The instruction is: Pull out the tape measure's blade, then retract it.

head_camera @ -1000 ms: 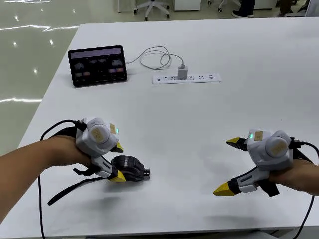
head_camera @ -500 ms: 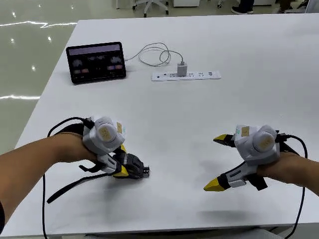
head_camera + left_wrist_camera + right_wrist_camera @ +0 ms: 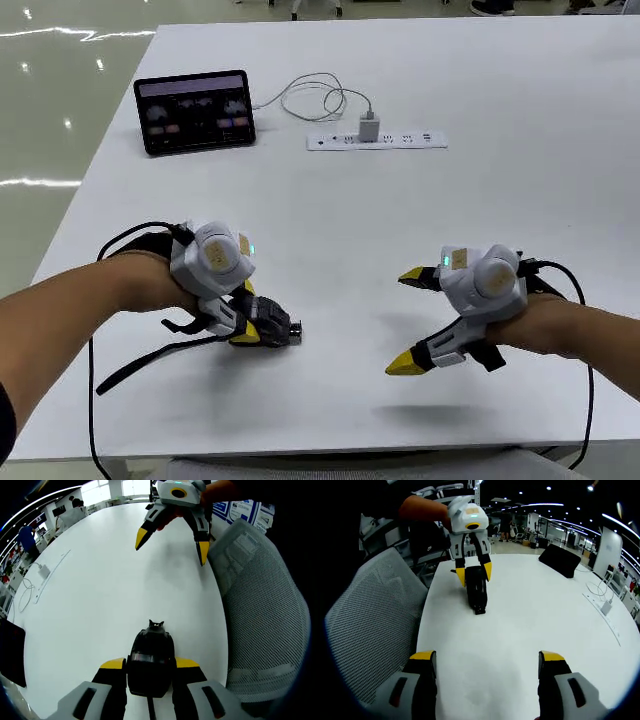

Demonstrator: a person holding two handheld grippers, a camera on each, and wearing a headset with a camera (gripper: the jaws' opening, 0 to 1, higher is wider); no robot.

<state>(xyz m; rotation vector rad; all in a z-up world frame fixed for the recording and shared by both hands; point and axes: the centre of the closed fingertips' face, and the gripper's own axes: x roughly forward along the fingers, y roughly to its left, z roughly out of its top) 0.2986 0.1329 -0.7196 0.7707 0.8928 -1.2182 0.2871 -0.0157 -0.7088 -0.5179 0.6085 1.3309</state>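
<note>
Well behind the tape measure [image 3: 268, 328] sit tablet [image 3: 195, 110] and power strip [image 3: 376, 140].

Colours, bench set
Black tape [image 3: 272, 326]; left gripper [image 3: 243, 314], right gripper [image 3: 408, 320] white, yellow-tipped; white table [image 3: 400, 210]; grey mesh chair [image 3: 370, 615].

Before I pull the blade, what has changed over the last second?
The left gripper closed its jaws on the black tape measure. The right gripper, jaws open, moved in toward it. The tape measure still lies on the white table, not yet extended.
</note>
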